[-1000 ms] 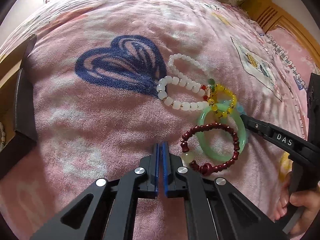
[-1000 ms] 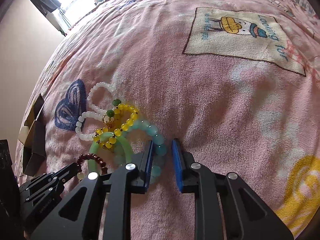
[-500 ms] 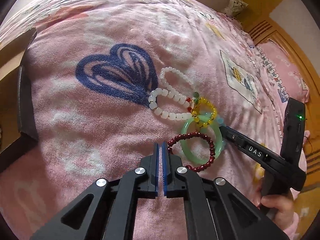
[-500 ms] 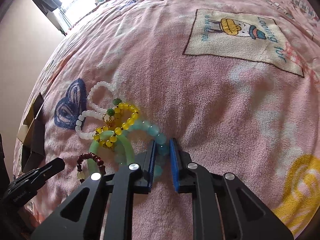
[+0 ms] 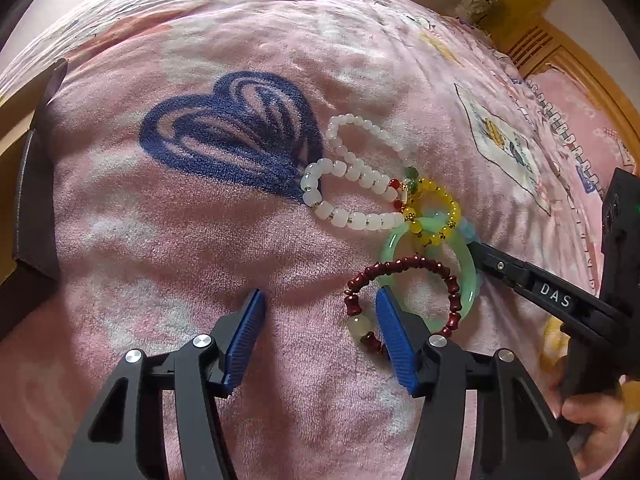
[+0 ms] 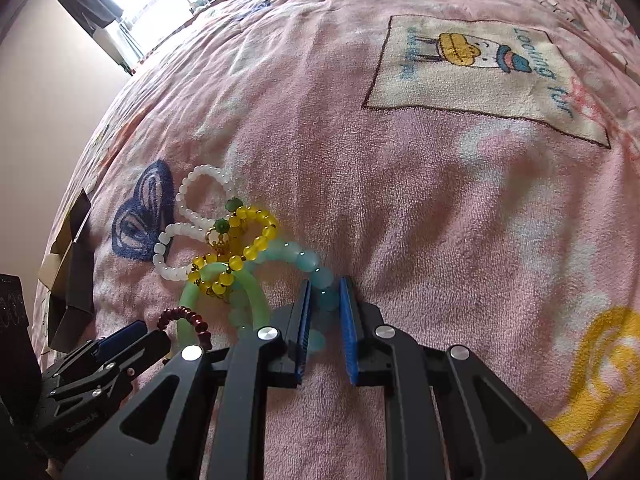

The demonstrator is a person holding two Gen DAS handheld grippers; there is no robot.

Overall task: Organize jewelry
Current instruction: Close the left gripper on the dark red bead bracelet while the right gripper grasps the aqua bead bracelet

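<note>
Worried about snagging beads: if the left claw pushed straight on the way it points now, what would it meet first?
Probably the pink blanket: the left claw is opening with only bare fabric between its pads. Its right-side fingertip already overlaps the dark red bead bracelet, so that could snag; depth is unclear.

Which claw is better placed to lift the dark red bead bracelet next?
Probably the left claw: its jaws are opening beside the dark red bracelet, one finger inside the loop. The right claw is shut on the pale blue-green bracelet.
</note>
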